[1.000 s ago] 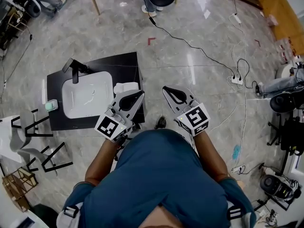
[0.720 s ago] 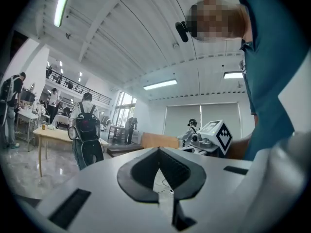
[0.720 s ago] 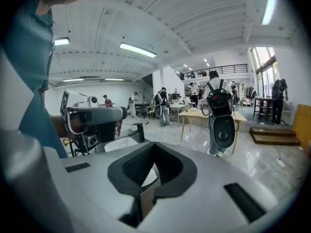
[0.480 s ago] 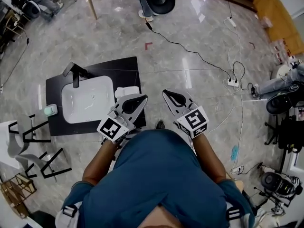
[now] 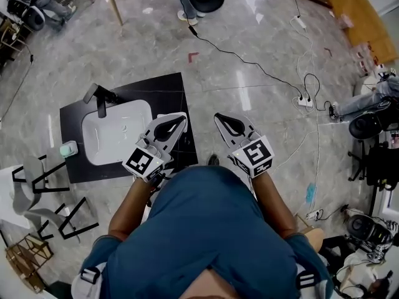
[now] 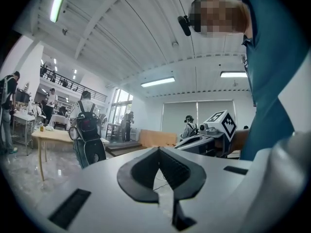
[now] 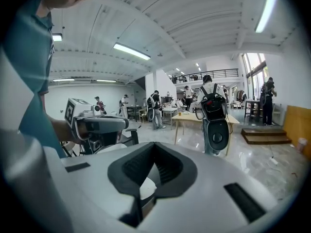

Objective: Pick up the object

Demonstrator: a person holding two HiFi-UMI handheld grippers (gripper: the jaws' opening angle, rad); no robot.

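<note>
both bare forearms reach forward from the blue shirt [image 5: 212, 229], holding the grippers side by side with their tips angled toward each other. the left gripper [image 5: 181, 119] hangs over the right edge of the black board [image 5: 168, 89]; its jaws are closed tip to tip and hold nothing. the right gripper [image 5: 219, 118] hangs over the marble floor [image 5: 262, 55], jaws likewise pressed together and empty. a small pale-green object [image 5: 68, 148] lies on the board just left of the white sink [image 5: 118, 126], well apart from both grippers. the left cube [image 5: 141, 162] and right cube [image 5: 257, 154] each show a black-and-white square marker.
</note>
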